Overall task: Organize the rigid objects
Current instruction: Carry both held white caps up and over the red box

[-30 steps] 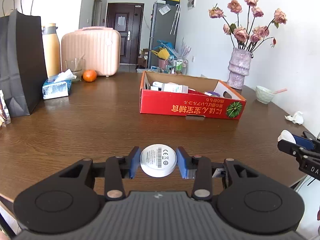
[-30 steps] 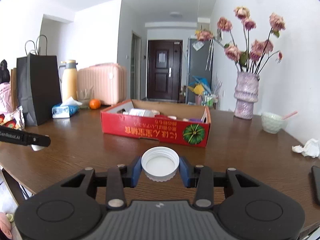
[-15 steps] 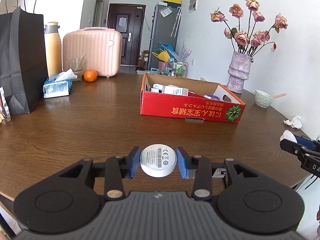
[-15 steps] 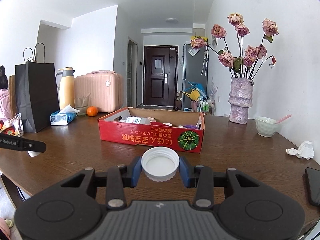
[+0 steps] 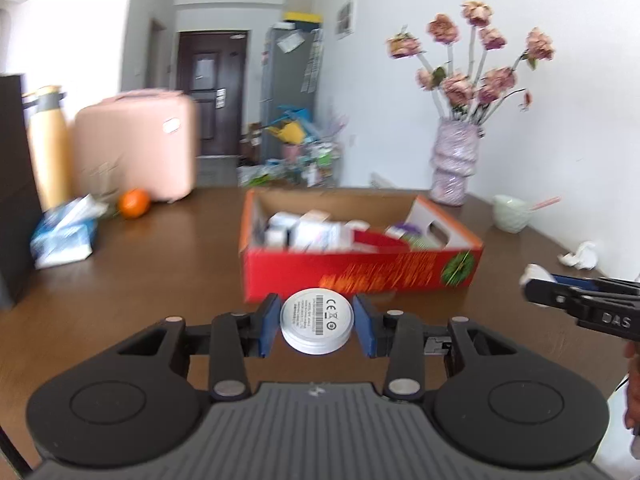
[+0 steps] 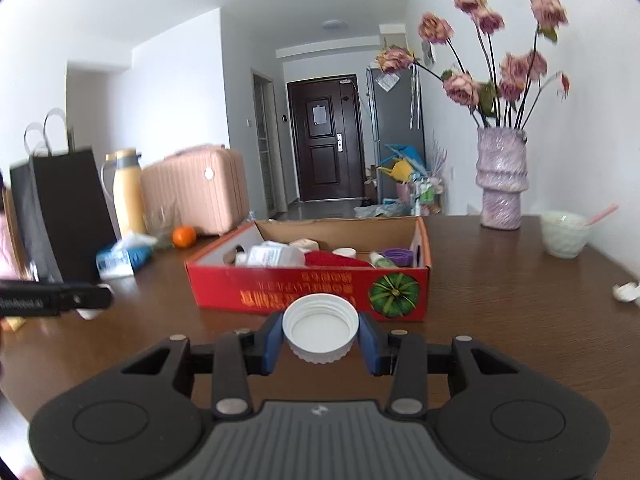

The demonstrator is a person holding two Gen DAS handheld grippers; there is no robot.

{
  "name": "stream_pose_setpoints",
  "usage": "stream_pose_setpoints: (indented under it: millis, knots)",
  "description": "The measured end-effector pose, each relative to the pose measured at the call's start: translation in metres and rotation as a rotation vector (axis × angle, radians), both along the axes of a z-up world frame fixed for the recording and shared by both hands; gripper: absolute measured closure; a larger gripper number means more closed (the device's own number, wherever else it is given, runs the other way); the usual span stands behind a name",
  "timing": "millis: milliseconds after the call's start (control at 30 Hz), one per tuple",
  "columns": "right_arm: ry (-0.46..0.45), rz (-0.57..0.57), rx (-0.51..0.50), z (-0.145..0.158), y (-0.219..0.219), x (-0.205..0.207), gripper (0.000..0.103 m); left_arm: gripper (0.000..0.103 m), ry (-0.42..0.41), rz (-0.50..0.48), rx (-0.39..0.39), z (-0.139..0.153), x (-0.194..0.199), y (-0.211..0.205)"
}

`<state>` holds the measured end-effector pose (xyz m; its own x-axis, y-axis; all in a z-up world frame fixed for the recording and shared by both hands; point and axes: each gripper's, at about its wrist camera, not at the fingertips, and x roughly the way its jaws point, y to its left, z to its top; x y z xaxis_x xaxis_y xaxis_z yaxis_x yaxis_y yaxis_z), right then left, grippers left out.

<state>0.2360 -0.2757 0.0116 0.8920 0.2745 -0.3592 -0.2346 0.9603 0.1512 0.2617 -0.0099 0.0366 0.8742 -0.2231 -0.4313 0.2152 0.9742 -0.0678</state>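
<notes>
My left gripper is shut on a white round puck with a printed label, held above the wooden table just in front of the red cardboard box. My right gripper is shut on a white screw cap, open side facing up, also close in front of the box. The box holds several bottles, small cartons and lids. The right gripper also shows at the right edge of the left wrist view, and the left gripper shows at the left edge of the right wrist view.
A pink vase of dried roses and a pale green bowl stand at the back right. A pink case, yellow flask, black bag, tissue pack and orange stand at the left. Crumpled tissue lies at the right.
Both grippers have moved forward and risen, so the red box is now much nearer and its contents show from above. Both keep their hold on the puck and the cap.
</notes>
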Motion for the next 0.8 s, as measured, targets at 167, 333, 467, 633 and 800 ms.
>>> stream_pose_setpoints:
  millis: [167,333,467,633,800]
  knots:
    - [-0.010,0.001,-0.002,0.022,0.000,0.058,0.064,0.063,0.017,-0.105,-0.033,0.015,0.066,-0.022]
    - [0.092,0.029,0.007,0.028,0.001,0.133,0.064,0.063,0.108,-0.165,-0.058,0.010,0.138,-0.046]
    - [0.213,0.047,-0.011,0.017,0.000,0.189,0.064,0.063,0.191,-0.176,-0.022,-0.005,0.185,-0.065]
    - [0.309,0.026,-0.051,-0.002,0.000,0.234,0.062,0.062,0.290,-0.190,-0.044,-0.024,0.224,-0.072]
    - [0.322,0.008,-0.070,-0.013,0.003,0.242,0.051,0.062,0.338,-0.181,-0.062,-0.033,0.240,-0.070]
